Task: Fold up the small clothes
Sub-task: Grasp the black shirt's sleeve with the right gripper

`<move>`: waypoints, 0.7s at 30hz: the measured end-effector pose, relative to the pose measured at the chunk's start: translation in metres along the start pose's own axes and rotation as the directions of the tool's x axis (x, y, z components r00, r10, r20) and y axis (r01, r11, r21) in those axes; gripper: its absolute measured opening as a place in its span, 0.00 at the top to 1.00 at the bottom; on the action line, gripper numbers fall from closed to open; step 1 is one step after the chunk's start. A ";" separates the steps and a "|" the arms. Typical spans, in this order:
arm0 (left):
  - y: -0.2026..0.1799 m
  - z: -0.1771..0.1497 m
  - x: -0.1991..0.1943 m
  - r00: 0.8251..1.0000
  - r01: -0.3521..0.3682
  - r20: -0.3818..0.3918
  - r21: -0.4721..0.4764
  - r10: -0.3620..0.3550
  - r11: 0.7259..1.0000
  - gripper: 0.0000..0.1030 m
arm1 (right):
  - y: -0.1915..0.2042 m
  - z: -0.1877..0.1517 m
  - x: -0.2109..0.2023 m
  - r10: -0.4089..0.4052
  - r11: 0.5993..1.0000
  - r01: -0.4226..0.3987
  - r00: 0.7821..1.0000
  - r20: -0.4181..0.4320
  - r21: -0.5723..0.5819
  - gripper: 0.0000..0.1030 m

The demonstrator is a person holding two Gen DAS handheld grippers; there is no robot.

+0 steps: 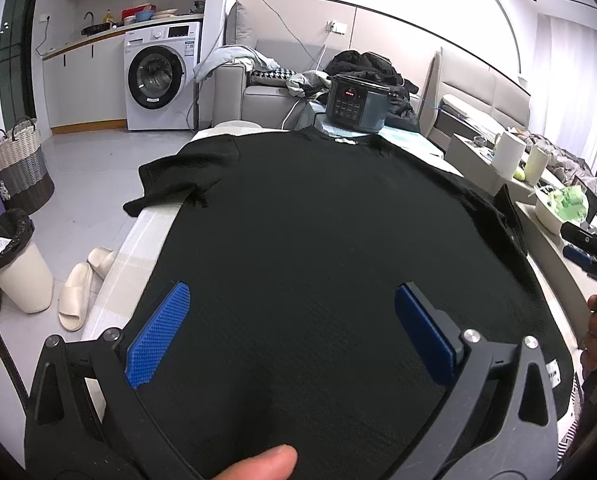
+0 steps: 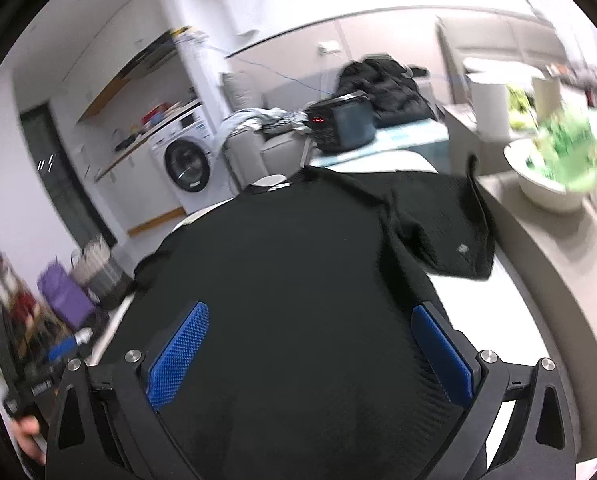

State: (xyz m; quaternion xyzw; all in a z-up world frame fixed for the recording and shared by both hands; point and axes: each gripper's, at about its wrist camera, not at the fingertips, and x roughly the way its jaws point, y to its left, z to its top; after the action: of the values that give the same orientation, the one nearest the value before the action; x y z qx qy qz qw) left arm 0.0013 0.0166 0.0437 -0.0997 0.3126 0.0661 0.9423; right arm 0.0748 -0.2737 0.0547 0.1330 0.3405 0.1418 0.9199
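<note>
A black T-shirt [image 1: 318, 220] lies spread flat on a pale table [image 1: 146, 236], collar at the far end, sleeves out to both sides. My left gripper [image 1: 294, 328] hovers open over the shirt's lower half, its blue pads wide apart with nothing between them. A thumb shows at the bottom edge of the left wrist view. In the blurred right wrist view the same T-shirt [image 2: 298, 264] fills the middle, its right sleeve [image 2: 450, 232] lying on the white table [image 2: 510, 320]. My right gripper [image 2: 308, 348] is open above the shirt's lower right part.
A dark rice cooker [image 1: 356, 102] stands at the table's far end, just past the collar. On the right counter are a bowl with green stuff [image 1: 564, 204] and a white roll [image 1: 508, 152]. Left on the floor: slippers [image 1: 78, 292], a bin [image 1: 14, 264], a laundry basket [image 1: 18, 164].
</note>
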 end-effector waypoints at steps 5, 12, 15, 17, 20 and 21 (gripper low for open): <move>0.007 0.017 0.021 1.000 -0.027 0.010 0.014 0.027 1.000 0.01 | -0.045 0.021 0.014 -0.105 0.986 0.105 0.994 -0.003 0.130 0.00; 0.014 0.023 0.056 0.999 -0.022 -0.033 0.005 0.022 1.000 0.01 | -0.106 0.033 0.057 -0.187 0.934 0.208 0.977 -0.100 0.289 0.18; 0.015 0.023 0.067 0.999 -0.023 -0.045 0.013 0.023 1.000 0.01 | -0.109 0.043 0.072 -0.299 0.925 0.317 0.948 -0.111 0.211 0.22; 0.017 0.026 0.076 0.998 -0.023 -0.059 0.009 0.024 1.000 0.01 | -0.117 0.050 0.086 -0.311 0.921 0.335 0.939 -0.144 0.198 0.31; 0.024 0.030 0.086 0.997 -0.031 -0.072 -0.004 0.031 0.999 0.01 | -0.128 0.056 0.102 -0.317 0.916 0.350 0.931 -0.184 0.194 0.39; 0.027 0.031 0.089 0.996 -0.036 -0.076 -0.010 0.035 0.999 0.01 | -0.130 0.057 0.106 -0.319 0.915 0.355 0.928 -0.194 0.191 0.45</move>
State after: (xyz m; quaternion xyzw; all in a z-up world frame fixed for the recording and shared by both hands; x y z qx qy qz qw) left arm 0.0848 0.0559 0.0107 -0.1020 0.3495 0.0809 0.9279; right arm 0.2117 -0.3647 -0.0101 0.1627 0.4443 -0.0482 0.8796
